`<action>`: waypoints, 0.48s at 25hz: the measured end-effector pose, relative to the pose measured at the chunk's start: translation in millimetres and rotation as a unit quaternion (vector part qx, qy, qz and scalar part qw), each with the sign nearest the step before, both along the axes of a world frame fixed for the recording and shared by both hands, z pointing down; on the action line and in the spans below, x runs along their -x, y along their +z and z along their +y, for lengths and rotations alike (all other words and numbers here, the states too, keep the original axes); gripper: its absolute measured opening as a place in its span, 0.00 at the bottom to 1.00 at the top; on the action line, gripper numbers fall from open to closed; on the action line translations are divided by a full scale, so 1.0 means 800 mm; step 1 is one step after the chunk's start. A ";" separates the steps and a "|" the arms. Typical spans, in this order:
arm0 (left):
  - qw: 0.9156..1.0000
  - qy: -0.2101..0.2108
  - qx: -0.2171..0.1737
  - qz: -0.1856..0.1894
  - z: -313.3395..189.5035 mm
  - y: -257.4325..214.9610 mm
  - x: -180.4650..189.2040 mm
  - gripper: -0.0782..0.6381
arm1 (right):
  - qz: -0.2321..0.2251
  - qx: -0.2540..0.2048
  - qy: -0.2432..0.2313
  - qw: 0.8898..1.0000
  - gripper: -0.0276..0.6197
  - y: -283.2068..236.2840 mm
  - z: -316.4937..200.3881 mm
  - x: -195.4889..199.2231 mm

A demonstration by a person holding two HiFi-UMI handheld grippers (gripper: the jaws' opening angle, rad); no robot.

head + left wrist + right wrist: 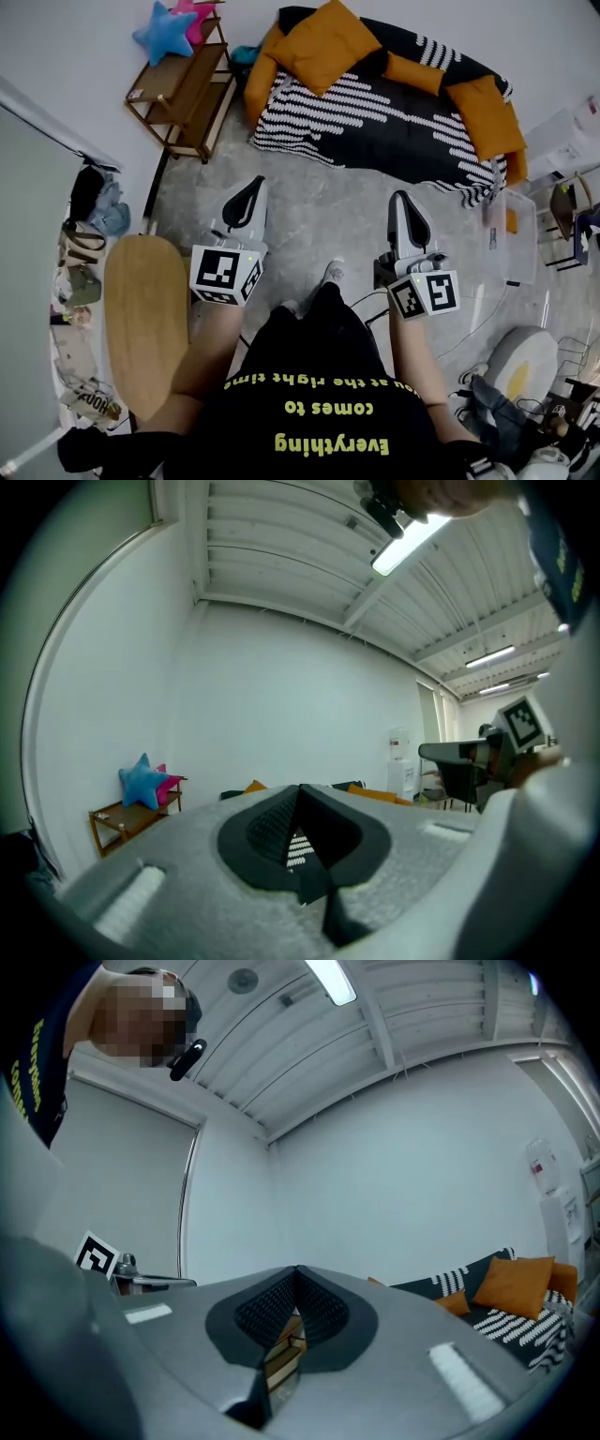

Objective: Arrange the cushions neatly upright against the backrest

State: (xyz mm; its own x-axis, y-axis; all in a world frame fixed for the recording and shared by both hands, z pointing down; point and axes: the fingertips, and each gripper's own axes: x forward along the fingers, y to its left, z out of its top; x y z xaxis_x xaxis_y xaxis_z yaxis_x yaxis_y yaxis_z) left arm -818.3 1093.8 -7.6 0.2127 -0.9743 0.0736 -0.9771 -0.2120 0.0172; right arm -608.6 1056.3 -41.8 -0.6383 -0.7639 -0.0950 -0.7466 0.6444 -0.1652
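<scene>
A sofa [394,122] with a black-and-white striped cover stands at the far side of the floor. A large orange cushion [323,42] lies tilted on its left part. A smaller orange cushion [414,73] leans at the backrest, and another [487,117] lies along the right end. My left gripper [253,184] and right gripper [401,197] are both shut and empty, held level over the floor and well short of the sofa. In the right gripper view, the right gripper [297,1270] has the sofa and an orange cushion [514,1283] to its right. The left gripper [300,789] hides most of the sofa [361,792].
A wooden shelf [183,89] left of the sofa carries a blue star plush [164,33]. An oval wooden table [145,328] stands at my left. A clear plastic box [511,234] and chairs [567,211] are at the right. Grey floor lies between me and the sofa.
</scene>
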 end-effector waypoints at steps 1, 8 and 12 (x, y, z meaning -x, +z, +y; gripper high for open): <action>1.000 0.001 -0.003 0.006 -0.014 -0.003 -0.006 0.11 | -0.001 0.000 -0.002 1.000 0.06 -0.001 -0.016 -0.007; 1.000 -0.011 -0.016 0.008 -0.118 -0.017 -0.057 0.11 | -0.010 0.004 -0.017 1.000 0.06 -0.002 -0.123 -0.062; 1.000 -0.026 -0.015 0.004 -0.158 -0.017 -0.071 0.11 | -0.012 0.009 -0.026 1.000 0.06 -0.001 -0.168 -0.088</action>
